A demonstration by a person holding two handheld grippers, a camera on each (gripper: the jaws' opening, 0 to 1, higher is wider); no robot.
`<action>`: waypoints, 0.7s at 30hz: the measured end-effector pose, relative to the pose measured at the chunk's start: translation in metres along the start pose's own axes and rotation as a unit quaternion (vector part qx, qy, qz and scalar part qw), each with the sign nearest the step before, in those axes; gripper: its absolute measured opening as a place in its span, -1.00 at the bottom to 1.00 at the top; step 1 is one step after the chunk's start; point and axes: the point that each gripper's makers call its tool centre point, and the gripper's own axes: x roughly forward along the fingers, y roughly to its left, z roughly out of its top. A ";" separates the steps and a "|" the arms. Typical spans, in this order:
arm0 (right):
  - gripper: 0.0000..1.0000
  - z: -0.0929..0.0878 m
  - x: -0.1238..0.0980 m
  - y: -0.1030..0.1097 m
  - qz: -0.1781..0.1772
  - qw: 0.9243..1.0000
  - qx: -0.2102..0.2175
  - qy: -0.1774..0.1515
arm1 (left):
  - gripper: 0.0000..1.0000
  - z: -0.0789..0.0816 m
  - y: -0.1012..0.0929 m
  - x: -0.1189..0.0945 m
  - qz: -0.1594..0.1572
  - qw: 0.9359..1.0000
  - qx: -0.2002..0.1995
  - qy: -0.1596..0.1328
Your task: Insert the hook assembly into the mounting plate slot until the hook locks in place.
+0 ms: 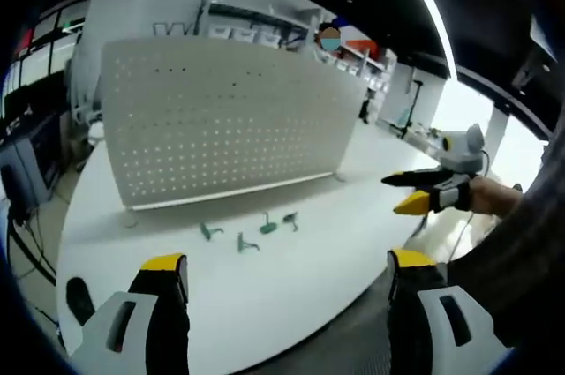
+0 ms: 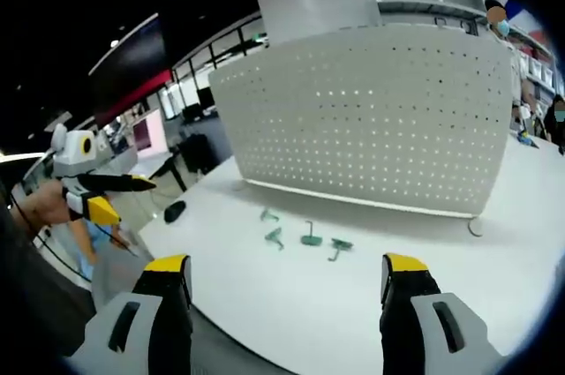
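I hold my left tool low at the near edge of the white counter, its two yellow-tipped jaws spread wide apart with nothing between them. My right tool sits the same way, released, jaws well apart and empty, pointing across the counter toward the pegboard. In the left gripper view my right tool comes in from the right, raised above the counter's edge with my hand behind it; in the right gripper view my left tool shows at the left, off the counter's side.

Four small green hooks lie loose on the counter in a loose row, near the foot of the upright white perforated mounting plate; in the right gripper view the hooks lie between my jaws and the mounting plate. Open counter lies between both tools and the hooks. A small dark object rests near the counter's left edge.

The hooks are too small for me to make out their shape in detail.
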 end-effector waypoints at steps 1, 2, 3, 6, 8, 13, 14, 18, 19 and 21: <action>0.79 0.001 0.000 0.000 0.000 1.000 0.000 0.000 | 0.90 0.000 0.000 0.000 0.000 1.000 0.000 0.000; 0.79 0.001 0.000 0.000 0.000 1.000 -0.001 0.000 | 0.90 0.000 0.001 0.000 0.002 1.000 -0.001 0.001; 0.79 0.001 0.001 0.000 0.000 1.000 -0.002 0.000 | 0.92 0.000 0.002 0.000 0.006 1.000 -0.003 0.000; 0.79 -0.001 0.002 0.002 0.005 1.000 -0.003 0.005 | 0.91 0.000 0.005 -0.001 0.009 1.000 -0.009 -0.002; 0.79 -0.004 0.003 0.004 0.007 1.000 -0.008 0.011 | 0.91 0.000 0.006 -0.002 0.010 1.000 -0.009 -0.003; 0.78 -0.006 0.003 0.005 0.010 1.000 -0.010 0.017 | 0.90 -0.002 0.006 -0.003 0.012 1.000 -0.011 -0.002; 0.78 -0.007 0.003 0.005 0.010 1.000 -0.009 0.018 | 0.90 -0.003 0.006 -0.003 0.012 1.000 -0.012 -0.001; 0.77 -0.009 0.003 0.004 0.008 1.000 -0.006 0.023 | 0.90 -0.005 0.006 -0.003 0.011 1.000 -0.013 0.003; 0.76 -0.010 0.003 0.003 0.008 1.000 -0.005 0.024 | 0.90 -0.005 0.006 -0.003 0.011 1.000 -0.013 0.003; 0.75 -0.010 0.003 0.004 0.009 1.000 -0.002 0.024 | 0.91 -0.004 0.007 -0.003 0.013 1.000 -0.013 0.000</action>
